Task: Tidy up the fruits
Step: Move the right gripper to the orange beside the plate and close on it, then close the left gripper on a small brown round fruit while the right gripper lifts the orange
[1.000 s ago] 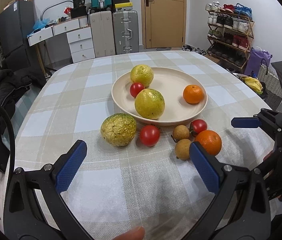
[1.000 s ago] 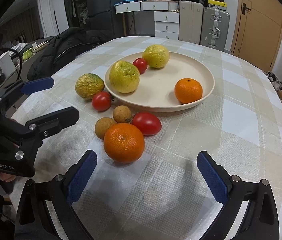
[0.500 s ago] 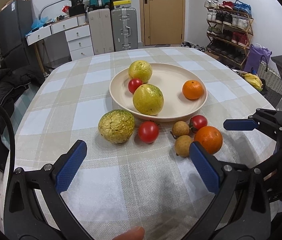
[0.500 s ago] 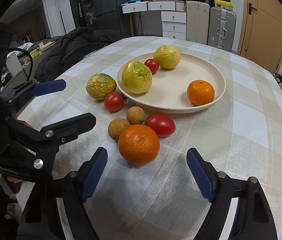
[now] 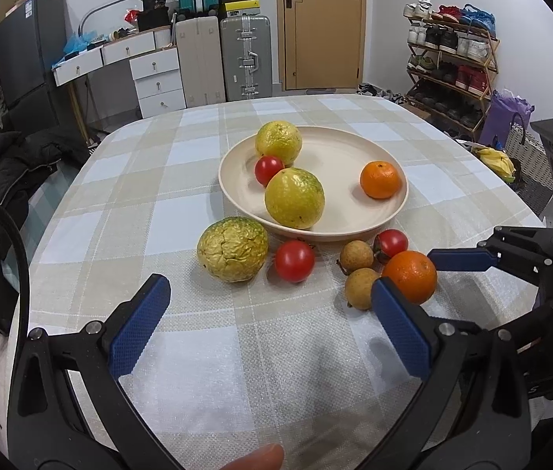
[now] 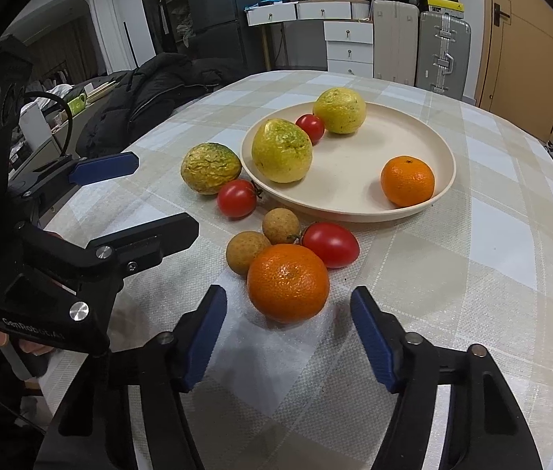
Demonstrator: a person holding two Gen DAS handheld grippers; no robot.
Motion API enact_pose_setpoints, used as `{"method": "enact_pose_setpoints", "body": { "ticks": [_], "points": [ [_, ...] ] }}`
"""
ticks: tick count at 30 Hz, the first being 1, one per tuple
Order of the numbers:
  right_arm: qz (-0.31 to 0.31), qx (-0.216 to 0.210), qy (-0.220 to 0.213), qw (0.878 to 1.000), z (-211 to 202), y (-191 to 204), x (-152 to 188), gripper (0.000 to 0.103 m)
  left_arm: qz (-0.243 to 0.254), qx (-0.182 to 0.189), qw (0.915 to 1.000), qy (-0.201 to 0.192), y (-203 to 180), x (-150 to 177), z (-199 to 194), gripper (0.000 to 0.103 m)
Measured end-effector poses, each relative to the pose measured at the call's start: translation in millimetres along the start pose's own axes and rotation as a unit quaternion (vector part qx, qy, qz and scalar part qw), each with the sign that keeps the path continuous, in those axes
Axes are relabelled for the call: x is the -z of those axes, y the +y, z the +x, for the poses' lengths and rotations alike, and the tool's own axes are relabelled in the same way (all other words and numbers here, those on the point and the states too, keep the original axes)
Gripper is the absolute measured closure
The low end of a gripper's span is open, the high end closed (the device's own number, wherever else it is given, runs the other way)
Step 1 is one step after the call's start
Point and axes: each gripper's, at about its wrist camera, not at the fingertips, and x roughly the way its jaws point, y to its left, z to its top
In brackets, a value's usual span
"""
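A checked cloth in beige and white is covering the bench (image 6: 492,258), and a lived-in room is showing behind it.

Nearest the right wrist camera, the right hand-held gripper (image 6: 288,313) is hovering with its blue pads spread wide, and the loose orange (image 6: 288,288) is sitting on the cloth just ahead of the gap between them, untouched. The left hand-held gripper (image 5: 268,313) is also standing open over bare cloth, gripping nothing.

Just behind the loose orange, two brown longans (image 6: 281,226) and an oval tomato (image 6: 331,244) are crowding against it. A round tomato (image 6: 236,198) is lying a little farther left, beside a wrinkled yellow-green fruit (image 6: 209,167), both just outside the plate.

The cream plate (image 6: 358,172) is holding two smoother yellow-green fruits (image 6: 282,150), a small tomato (image 6: 310,127) between them, and a second orange (image 6: 407,181) near its right rim.

Farther off, a black coat (image 6: 151,90), white drawers (image 6: 349,45), suitcases (image 6: 443,55), a brown door (image 5: 321,25) and a shoe rack (image 5: 452,62) are lining the walls.
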Motion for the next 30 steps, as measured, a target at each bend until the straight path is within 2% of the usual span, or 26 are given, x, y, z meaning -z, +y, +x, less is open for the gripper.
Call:
{"method": "enact_pose_setpoints", "body": {
  "ticks": [2, 6, 7, 21, 28, 30],
  "points": [
    [0.001, -0.006, 0.003, 1.0, 1, 1, 0, 0.043, -0.001, -0.001, 1.0, 0.0, 1, 0, 0, 0.001],
    [0.004, -0.008, 0.001, 1.0, 1, 1, 0, 0.059, -0.005, 0.001, 1.0, 0.002, 2, -1, 1, 0.001],
    [0.006, -0.007, 0.0, 1.0, 1, 0, 1, 0.06, -0.005, 0.002, 1.0, 0.001, 3, -1, 1, 0.001],
    [0.044, -0.016, -0.039, 0.998, -19, -23, -3, 0.062, -0.006, 0.005, 0.9999, 0.012, 2, 0, 5, 0.001],
    [0.059, -0.015, -0.054, 0.997, -31, -35, -5, 0.062, -0.005, 0.041, 0.9985, 0.035, -7, 2, 14, 0.001],
    [0.061, -0.015, -0.055, 0.996, -32, -36, -6, 0.062, -0.007, 0.052, 0.9977, 0.043, -10, 3, 17, 0.012]
  ]
}}
